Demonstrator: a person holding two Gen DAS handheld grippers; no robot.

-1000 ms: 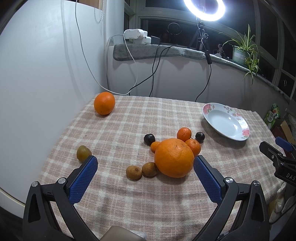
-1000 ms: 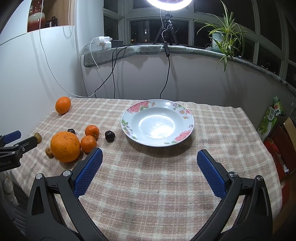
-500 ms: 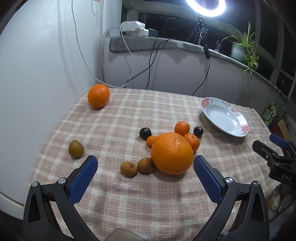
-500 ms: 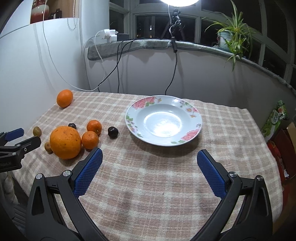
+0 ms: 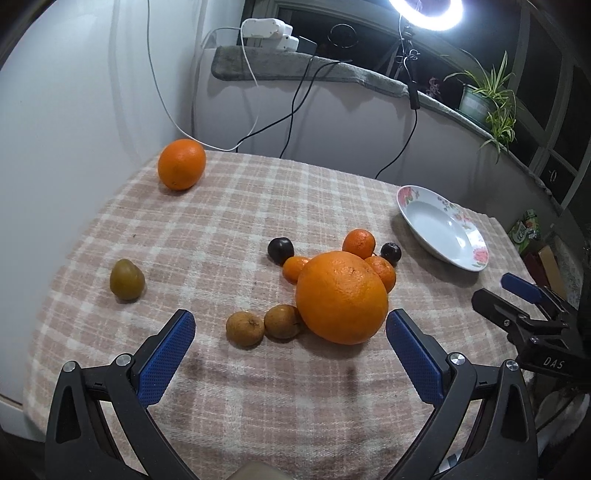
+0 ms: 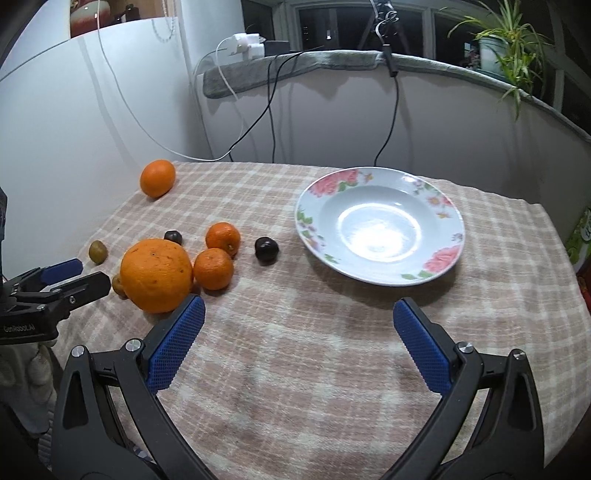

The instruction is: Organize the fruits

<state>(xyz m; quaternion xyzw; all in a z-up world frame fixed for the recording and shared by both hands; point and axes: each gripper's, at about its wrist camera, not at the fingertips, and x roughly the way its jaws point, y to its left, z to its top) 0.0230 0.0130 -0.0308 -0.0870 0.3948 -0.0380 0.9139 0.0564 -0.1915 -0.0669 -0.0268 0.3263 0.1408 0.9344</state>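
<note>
A big orange lies mid-table among small mandarins, two dark plums and two brown fruits. A second orange sits at the far left corner, and a green-brown fruit lies alone at the left. The flowered white plate is empty on the right. My left gripper is open just short of the big orange. My right gripper is open over bare cloth in front of the plate.
A checked pink cloth covers the round table. White walls stand close on the left and behind, with cables hanging down. A ledge holds a potted plant and a ring light. Boxes lie beyond the right edge.
Both grippers have moved forward and down toward the table, so the fruits and the plate look nearer. Nothing on the table has moved, and both stay open.
</note>
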